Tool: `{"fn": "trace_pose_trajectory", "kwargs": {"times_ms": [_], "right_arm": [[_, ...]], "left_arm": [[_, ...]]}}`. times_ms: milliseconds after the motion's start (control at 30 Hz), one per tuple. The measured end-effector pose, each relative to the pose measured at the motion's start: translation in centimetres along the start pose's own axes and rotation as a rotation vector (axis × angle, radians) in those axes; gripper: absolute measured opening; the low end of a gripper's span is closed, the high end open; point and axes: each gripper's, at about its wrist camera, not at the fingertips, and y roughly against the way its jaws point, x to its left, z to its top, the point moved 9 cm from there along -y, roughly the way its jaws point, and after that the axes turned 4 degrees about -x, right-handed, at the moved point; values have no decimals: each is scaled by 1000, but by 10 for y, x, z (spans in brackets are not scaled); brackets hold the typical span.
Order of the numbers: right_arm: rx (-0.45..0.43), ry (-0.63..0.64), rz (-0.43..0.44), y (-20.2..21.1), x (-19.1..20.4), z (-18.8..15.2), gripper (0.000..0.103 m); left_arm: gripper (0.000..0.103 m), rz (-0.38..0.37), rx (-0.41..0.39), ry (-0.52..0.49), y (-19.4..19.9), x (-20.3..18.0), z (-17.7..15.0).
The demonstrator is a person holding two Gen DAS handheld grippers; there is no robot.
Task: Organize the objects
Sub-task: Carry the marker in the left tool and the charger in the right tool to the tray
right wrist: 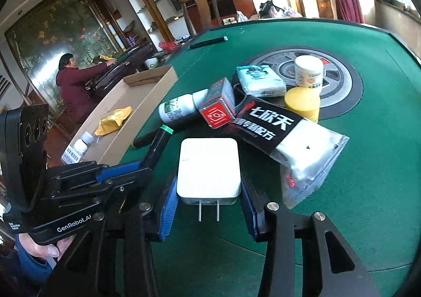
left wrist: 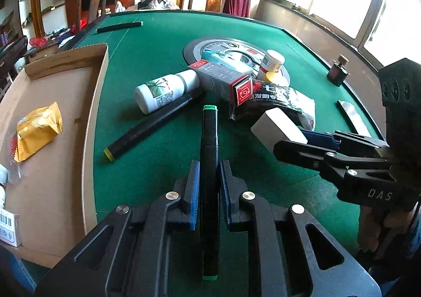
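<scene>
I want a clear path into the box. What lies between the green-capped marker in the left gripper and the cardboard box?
In the left wrist view, only a yellow-tipped black marker on green felt lies between the green-capped marker and the cardboard box.

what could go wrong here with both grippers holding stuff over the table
1. The left gripper grips the green-capped marker partway along, so it could pivot or slip on the way to the cardboard box.
2. The right gripper pinches only the white charger by its smooth sides; it may slide out.
3. The grippers sit close together, so moving both toward the box risks a bump.
</scene>
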Motion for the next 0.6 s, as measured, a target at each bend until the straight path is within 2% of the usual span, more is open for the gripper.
{"fn": "trace_pose_trajectory", "kwargs": {"times_ms": [200,333,600], "right_arm": [[-18,20,8,0,9,0,44],[-8,33,-5,-4,12,-2,44],[-8,45,-42,-6,6,-3,44]], "left_arm": [[14,-7,-31,18,9,5,5],[14,-2,-6,26,2,8,1],[14,70,55,-82,-18,-6,-20]]}}
